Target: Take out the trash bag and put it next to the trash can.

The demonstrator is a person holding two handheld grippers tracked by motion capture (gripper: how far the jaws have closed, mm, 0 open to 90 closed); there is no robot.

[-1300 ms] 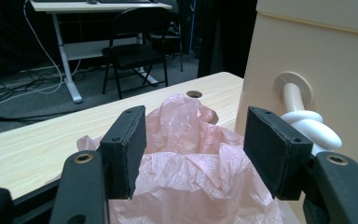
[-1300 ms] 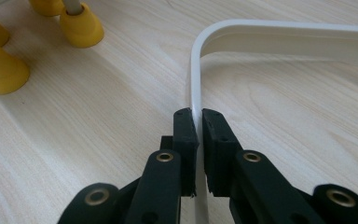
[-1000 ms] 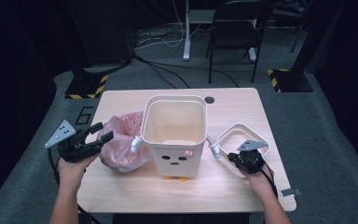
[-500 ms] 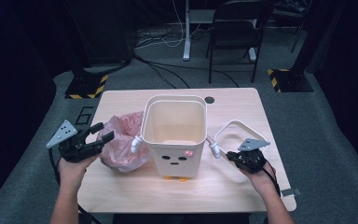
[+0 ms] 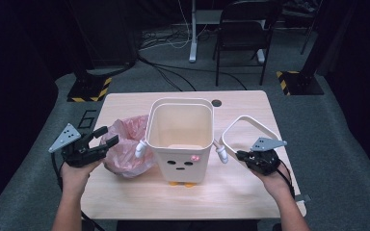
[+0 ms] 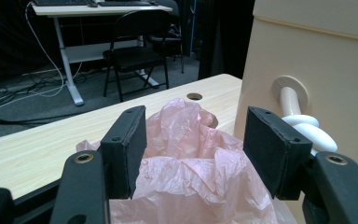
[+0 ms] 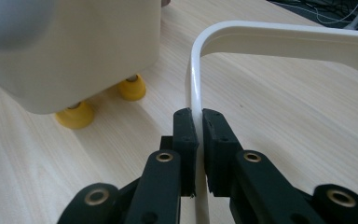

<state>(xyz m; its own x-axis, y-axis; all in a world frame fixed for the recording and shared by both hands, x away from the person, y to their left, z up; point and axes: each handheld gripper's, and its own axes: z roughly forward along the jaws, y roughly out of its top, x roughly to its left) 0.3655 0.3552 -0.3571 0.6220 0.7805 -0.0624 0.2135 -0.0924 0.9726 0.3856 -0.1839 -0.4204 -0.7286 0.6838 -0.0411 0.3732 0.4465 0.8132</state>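
While my right claw (image 7: 199, 135) clamps the white ring (image 5: 244, 126) right of the bin (image 5: 180, 139), my left claw (image 6: 196, 149) gapes at the pink bag (image 6: 191, 172).

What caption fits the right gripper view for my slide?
Right gripper shut on the white frame ring, beside the cream bin with yellow feet.

A black folding chair (image 5: 247, 36) and white desk leg (image 5: 192, 31) stand beyond the table (image 5: 241, 192).

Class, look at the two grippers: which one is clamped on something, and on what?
The right gripper, shut on the white frame; the left gripper is open over the pink bag.
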